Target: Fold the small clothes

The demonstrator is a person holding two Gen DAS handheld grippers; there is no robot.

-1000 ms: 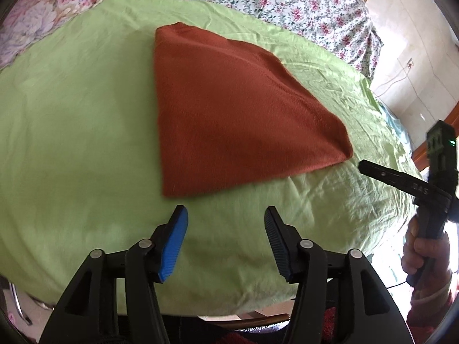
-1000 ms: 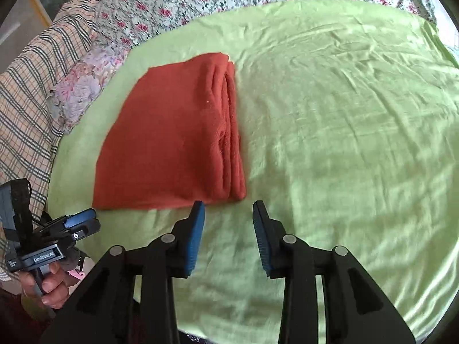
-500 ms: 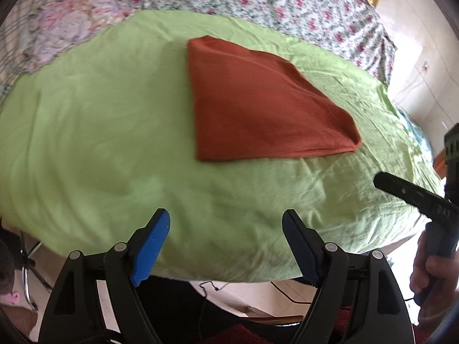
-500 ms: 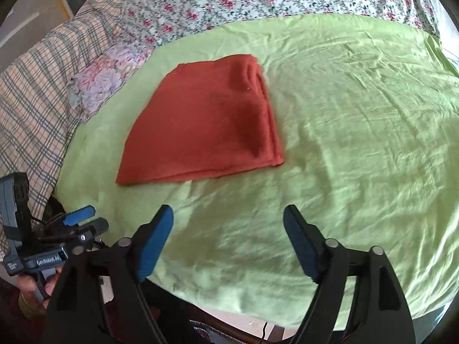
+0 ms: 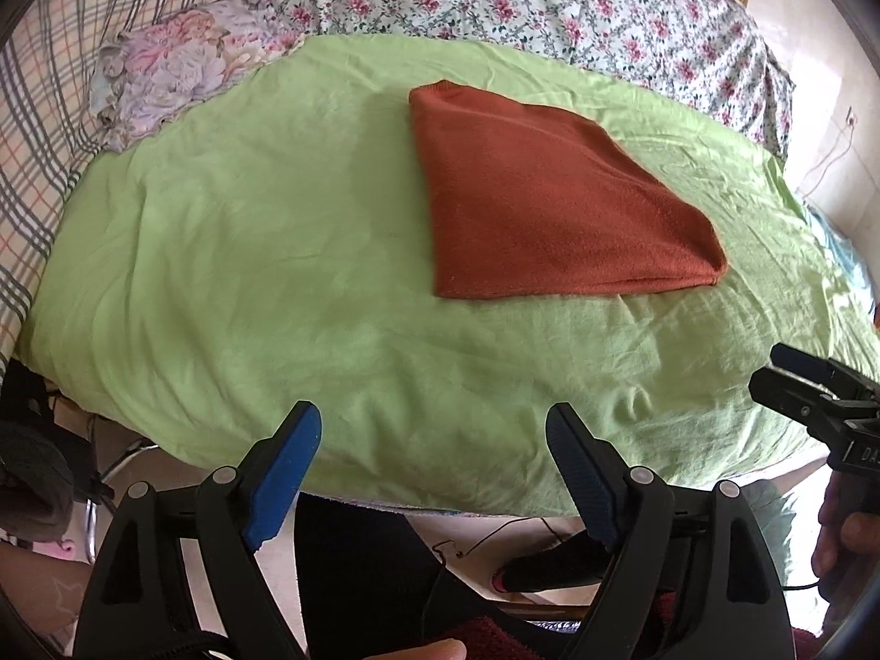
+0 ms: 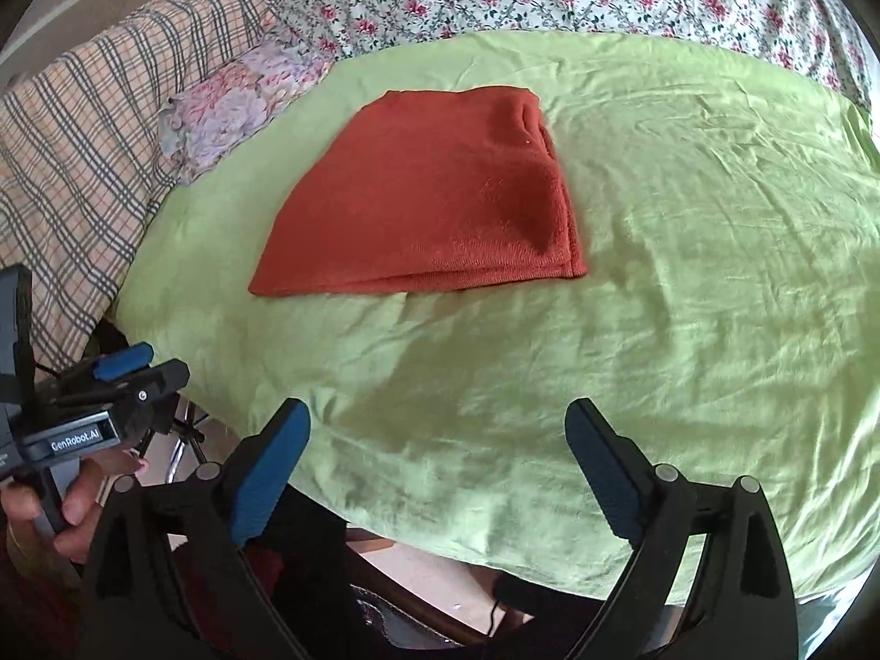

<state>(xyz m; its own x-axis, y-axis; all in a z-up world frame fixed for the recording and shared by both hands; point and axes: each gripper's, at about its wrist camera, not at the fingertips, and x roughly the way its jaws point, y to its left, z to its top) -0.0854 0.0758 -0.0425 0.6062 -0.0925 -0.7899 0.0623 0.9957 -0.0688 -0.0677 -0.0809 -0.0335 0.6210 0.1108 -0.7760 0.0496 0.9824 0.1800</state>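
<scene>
Both wrist views angled down from bed's near edge, sharing green sheet [image 5: 275, 253]

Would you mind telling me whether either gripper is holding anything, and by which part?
Nothing: left gripper and right gripper are open, clear of the folded garment.

I saw both views in bright daylight that came in from the right side. It washed out the wall [image 5: 825, 126] to near white. The green sheet [image 5: 275, 253] was evenly lit, with soft shadows in its creases. The orange cloth [image 6: 440, 192] cast only a faint shadow. Focus was sharp at the centre. The fisheye bent every edge, and the corners went black.
</scene>
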